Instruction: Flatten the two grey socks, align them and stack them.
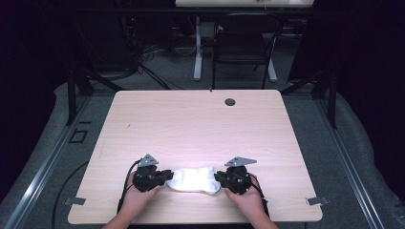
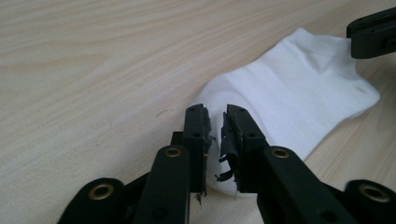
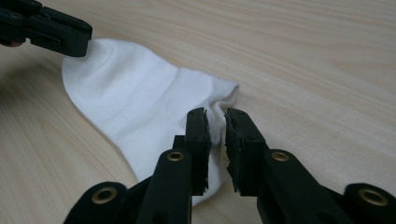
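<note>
Both your left tongs (image 2: 215,122) and right tongs (image 3: 215,123) stand narrowly parted, gripping nothing — lift carelessly and a frayed pad may snag the white sock (image 1: 195,179).

The left tongs (image 2: 215,122) stand with a narrow gap between their black jaws, the near end of a white sock (image 2: 299,88) showing through it. The sock lies flat on the pale wooden counter (image 2: 93,70). The other tongs (image 2: 372,37) meet its far end at the upper right.
</note>
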### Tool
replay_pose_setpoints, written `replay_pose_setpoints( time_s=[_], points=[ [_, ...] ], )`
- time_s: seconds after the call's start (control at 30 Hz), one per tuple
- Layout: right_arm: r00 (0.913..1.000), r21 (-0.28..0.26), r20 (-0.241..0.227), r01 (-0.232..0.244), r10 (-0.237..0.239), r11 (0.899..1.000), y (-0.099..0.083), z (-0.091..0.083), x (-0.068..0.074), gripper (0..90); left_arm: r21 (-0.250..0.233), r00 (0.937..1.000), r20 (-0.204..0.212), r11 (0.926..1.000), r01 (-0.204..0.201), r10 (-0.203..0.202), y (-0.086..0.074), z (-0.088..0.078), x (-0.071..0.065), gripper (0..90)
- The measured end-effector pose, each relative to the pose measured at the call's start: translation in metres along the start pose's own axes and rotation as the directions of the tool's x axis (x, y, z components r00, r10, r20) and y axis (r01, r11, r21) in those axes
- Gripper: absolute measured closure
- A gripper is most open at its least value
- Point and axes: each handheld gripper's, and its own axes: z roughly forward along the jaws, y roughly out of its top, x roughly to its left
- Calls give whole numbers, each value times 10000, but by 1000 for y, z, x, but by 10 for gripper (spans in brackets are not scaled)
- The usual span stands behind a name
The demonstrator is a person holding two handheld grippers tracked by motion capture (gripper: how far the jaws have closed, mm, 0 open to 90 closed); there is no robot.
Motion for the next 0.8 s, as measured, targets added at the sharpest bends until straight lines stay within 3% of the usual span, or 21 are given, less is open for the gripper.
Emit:
replay_pose_setpoints(
  time_s=[0.1,0.2,0.5,0.7,0.8],
  points=[
    [9999,-411,119,97,-92,9991,3,-4,1,767,-263,9999,28,9996,-119,120,4,-6,-3,745],
    [9999,-612,-44,148,-151,9980,6,-5,4,759,-447,9995,85,9986,-297,301,5,-7,-7,718],
    [9950,-150,-289,949,-953,9954,4,9,18,724,61,9959,240,9962,-871,869,-3,4,-16,674],
    [9949,412,-158,1000,-994,9941,-5,17,14,705,389,9944,144,9937,-1053,1048,-9,9,-16,653],
    [9960,380,-190,874,-868,9954,-8,17,12,701,485,9947,155,9936,-1021,1015,-10,11,-16,664]
  ],
)
